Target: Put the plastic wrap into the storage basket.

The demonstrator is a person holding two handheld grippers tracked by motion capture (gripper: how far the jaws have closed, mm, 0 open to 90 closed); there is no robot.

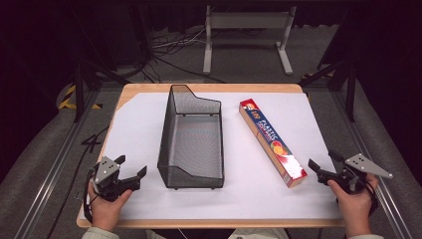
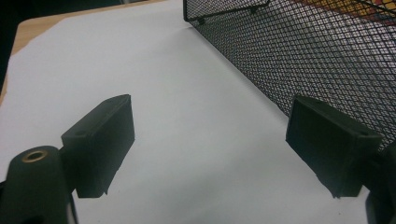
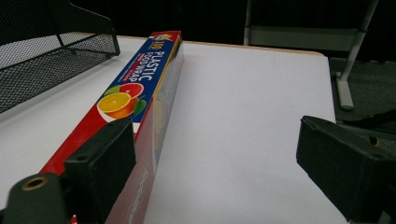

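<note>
A long red and blue cardboard box of plastic food wrap point(image 1: 271, 141) is lying flat on the white sheet, just right of the black wire-mesh basket point(image 1: 191, 139), slanted toward the near right. The right gripper point(image 1: 324, 166) is being held near the box's near end, its 2 jaws spread wide and gripping nothing. The left gripper point(image 1: 131, 168) is being held just left of the basket's near corner, jaws likewise wide apart and empty.

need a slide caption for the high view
Two hand-held grippers, left and right, open beside a wire mesh basket and a plastic wrap box.
</note>
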